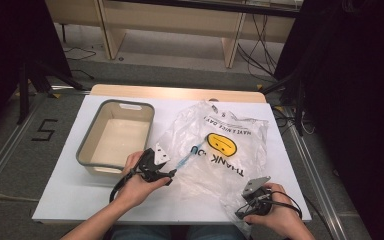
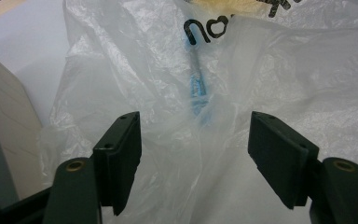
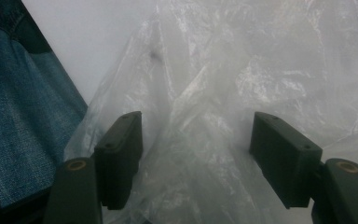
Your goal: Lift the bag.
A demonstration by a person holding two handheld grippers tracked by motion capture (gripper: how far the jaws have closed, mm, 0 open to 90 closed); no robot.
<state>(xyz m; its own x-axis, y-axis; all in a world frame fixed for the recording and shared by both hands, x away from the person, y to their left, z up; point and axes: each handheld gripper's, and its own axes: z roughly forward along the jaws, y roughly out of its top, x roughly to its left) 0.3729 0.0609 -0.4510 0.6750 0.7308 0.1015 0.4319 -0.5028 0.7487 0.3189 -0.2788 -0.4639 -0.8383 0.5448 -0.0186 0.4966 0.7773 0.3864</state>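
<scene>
One thin plastic bag (image 1: 220,145), printed with a yellow smiley face, lies crumpled over the right half of the white worktop (image 1: 70,200), a blue toothbrush (image 1: 185,161) showing through its film near the middle. Both tools are released: the left tool (image 1: 172,172) points at the brush end from the bag's left fringe, the right tool (image 1: 240,214) straddles loose film at the worktop's near right corner. Pinch one layer only at the near corner, lift it to open the mouth, then the left can reach the brush cleanly. A grey-rimmed bin (image 1: 87,145) stands on the left half.
</scene>
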